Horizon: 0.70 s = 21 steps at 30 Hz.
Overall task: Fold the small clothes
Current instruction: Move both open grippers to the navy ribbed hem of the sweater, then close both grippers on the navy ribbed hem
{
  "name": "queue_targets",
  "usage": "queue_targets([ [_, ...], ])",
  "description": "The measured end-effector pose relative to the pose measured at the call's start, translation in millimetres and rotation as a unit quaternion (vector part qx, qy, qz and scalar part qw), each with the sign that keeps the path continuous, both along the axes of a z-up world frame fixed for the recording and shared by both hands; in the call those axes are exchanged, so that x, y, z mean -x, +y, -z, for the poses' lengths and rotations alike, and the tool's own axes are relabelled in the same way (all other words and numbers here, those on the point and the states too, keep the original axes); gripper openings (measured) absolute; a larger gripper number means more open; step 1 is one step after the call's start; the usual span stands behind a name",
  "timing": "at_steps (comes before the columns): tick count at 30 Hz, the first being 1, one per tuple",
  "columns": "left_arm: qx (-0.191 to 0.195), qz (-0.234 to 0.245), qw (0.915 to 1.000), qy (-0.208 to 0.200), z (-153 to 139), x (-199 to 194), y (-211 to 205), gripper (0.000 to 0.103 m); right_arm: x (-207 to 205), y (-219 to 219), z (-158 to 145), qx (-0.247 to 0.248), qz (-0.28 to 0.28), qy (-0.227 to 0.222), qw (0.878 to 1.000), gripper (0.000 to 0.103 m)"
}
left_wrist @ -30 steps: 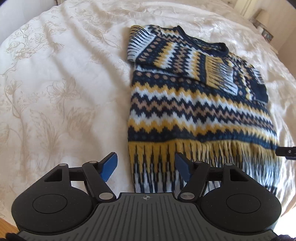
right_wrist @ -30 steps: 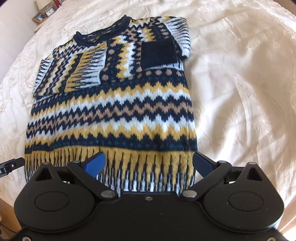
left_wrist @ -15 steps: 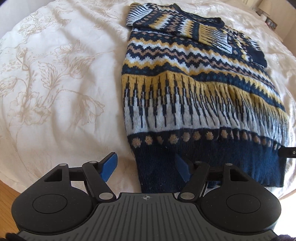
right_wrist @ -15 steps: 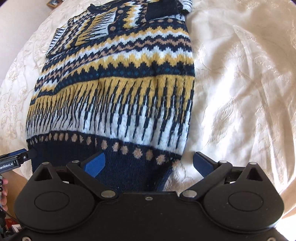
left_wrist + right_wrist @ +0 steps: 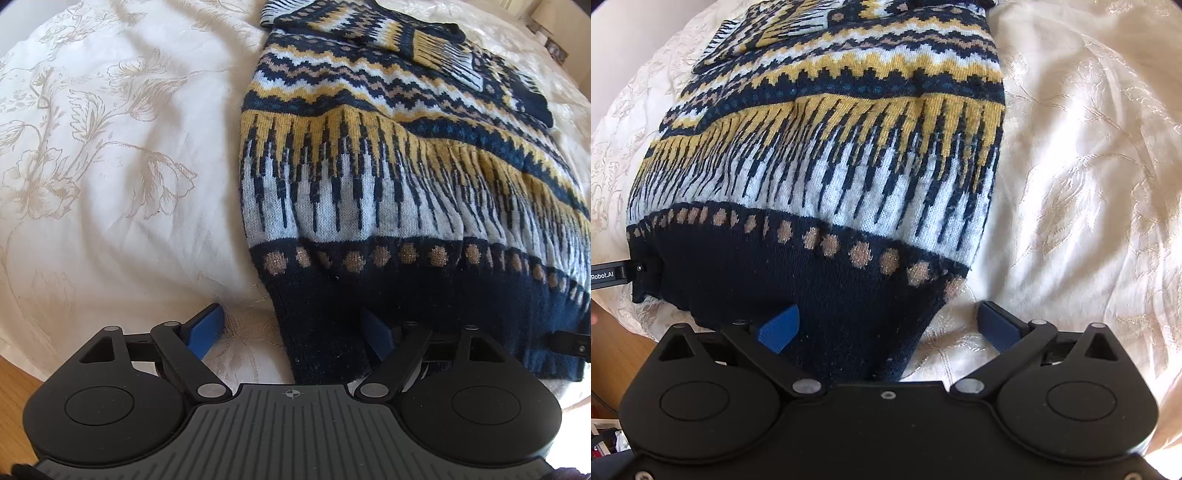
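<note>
Sweater: the sweater (image 5: 369, 192) is lying flat on the bed (image 5: 110, 147), sleeves folded in, navy hem (image 5: 768, 280) nearest both claws.
Left claw: the left claw (image 5: 295, 332) is gaping wide, straddling the hem's left corner, gripping nothing.
Right claw: the right claw (image 5: 886, 325) is spread open over the right corner.
Risk: pads are sitting close to the bedspread, so closing could be pinching it too.
Risk: uneven corner grips could be skewing the fold.
</note>
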<state>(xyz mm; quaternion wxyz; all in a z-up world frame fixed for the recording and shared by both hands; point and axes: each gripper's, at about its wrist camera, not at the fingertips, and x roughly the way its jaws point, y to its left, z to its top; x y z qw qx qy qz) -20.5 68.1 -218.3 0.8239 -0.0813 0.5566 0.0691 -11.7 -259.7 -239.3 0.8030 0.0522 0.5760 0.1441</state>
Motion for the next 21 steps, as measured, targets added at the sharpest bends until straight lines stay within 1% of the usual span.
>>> queue_targets([
  [1, -0.001, 0.005, 1.0000, 0.002, 1.1, -1.0, 0.2, 0.083, 1.3, -0.9, 0.6, -0.003, 0.001, -0.005, 1.000, 0.103],
  [3, -0.005, 0.023, 0.9996, 0.014, 2.8, -5.0, 0.0, 0.089, 8.3, -4.4, 1.2, -0.012, 0.006, -0.020, 1.000, 0.103],
  [5, -0.014, 0.039, 0.9989, 0.023, 3.8, -8.2, -2.3, 0.089, 11.9, -5.9, 2.0, -0.015, 0.004, -0.021, 1.000, 0.103],
  [8, -0.014, 0.037, 0.9989, 0.024, 4.0, -9.5, -1.8, 0.090, 12.9, -5.3, 1.9, -0.009, -0.014, -0.016, 1.000, 0.103],
  [10, -0.013, 0.036, 0.9991, 0.018, 3.6, -8.1, -2.0, 0.089, 13.1, -3.9, 1.8, -0.007, -0.009, -0.010, 1.000, 0.103],
  [13, -0.016, 0.033, 0.9993, 0.002, 2.1, -2.3, -4.5, 0.086, 9.6, -0.8, 1.6, -0.005, -0.010, 0.003, 1.000, 0.103],
  [15, -0.013, 0.039, 0.9991, -0.007, -0.4, 1.9, -7.5, 0.077, 8.0, -0.9, -0.1, -0.016, -0.005, 0.009, 1.000, 0.103],
  [16, -0.013, 0.041, 0.9990, -0.009, -1.4, 3.1, -8.1, 0.075, 7.6, -1.2, -1.4, -0.024, -0.001, 0.010, 1.000, 0.101],
  [18, -0.007, 0.045, 0.9988, -0.016, -3.0, 4.9, -8.8, 0.066, 9.5, -3.9, -4.5, -0.036, 0.006, 0.009, 0.999, 0.091],
  [19, -0.005, 0.047, 0.9987, -0.019, -3.5, 6.1, -9.8, 0.064, 10.8, -4.7, -6.0, -0.037, 0.007, 0.007, 0.999, 0.087],
  [21, 0.002, 0.050, 0.9985, -0.023, -4.4, 7.2, -9.3, 0.057, 13.9, -5.9, -8.7, -0.038, 0.007, 0.003, 0.999, 0.070],
])
